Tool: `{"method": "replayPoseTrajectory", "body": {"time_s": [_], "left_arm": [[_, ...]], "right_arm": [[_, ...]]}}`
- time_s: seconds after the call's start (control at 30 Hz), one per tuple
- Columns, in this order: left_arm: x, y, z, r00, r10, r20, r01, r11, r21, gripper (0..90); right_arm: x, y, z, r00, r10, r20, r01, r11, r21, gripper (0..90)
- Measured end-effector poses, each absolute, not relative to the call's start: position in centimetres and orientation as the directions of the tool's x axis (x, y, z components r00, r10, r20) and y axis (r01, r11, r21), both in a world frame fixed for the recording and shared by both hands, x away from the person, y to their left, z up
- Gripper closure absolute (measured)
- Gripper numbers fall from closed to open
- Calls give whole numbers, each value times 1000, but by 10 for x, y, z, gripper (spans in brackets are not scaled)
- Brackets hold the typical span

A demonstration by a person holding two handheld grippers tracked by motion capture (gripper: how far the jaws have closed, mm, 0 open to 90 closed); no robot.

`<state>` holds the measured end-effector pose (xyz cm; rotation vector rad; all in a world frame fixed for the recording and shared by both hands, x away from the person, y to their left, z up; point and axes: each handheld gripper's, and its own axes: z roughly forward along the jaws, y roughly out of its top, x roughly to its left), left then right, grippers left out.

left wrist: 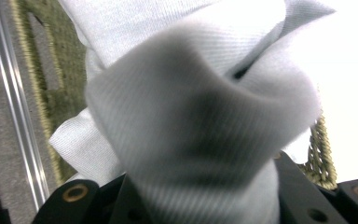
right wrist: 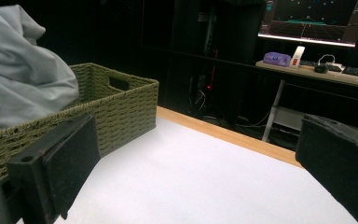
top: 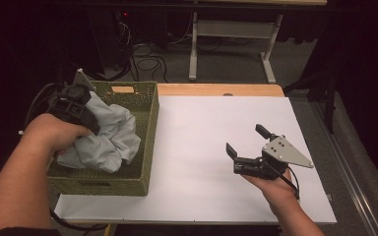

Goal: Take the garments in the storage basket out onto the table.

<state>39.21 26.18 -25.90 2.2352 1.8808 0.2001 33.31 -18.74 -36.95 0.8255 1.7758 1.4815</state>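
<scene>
Bunched grey cloth sits clamped in our left gripper, above the green basket. We should lift it clear of the rim before swinging over the worktop; our right gripper waits, fingers apart and empty.

The left gripper sits up at the left, jaws clamped tight on what it holds, with the left hand wrapped around its body and the forearm angling in from the bottom corner. The right gripper hovers low, jaws spread wide, cradled from below by the right hand.
</scene>
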Motion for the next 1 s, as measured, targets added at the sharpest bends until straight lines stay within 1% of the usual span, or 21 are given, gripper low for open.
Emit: {"method": "replayPoseTrajectory", "body": {"time_s": [0.07, 0.1, 0.33, 0.57, 0.67, 1.0], "left_arm": [[391, 263, -251, 164, 986, -16, 951, -154, 269, 741], [390, 263, -248, 159, 987, -21, 950, -147, 274, 743], [387, 265, -234, 164, 986, -30, 951, -151, 270, 744], [385, 267, -229, 163, 986, -40, 950, -146, 277, 744], [385, 269, -226, 157, 985, -66, 944, -131, 303, 745], [384, 268, -217, 161, 984, -71, 939, -131, 317, 746]], "right_arm": [[333, -187, -369, -573, 814, -95, 49, 150, 987, 6], [333, -187, -369, -573, 814, -91, 53, 148, 988, 6], [333, -189, -368, -572, 816, -89, 50, 143, 988, 6], [333, -189, -368, -573, 816, -77, 57, 134, 989, 6], [333, -189, -368, -573, 816, -74, 58, 130, 990, 6], [333, -189, -369, -571, 818, -74, 61, 132, 989, 6]]}}
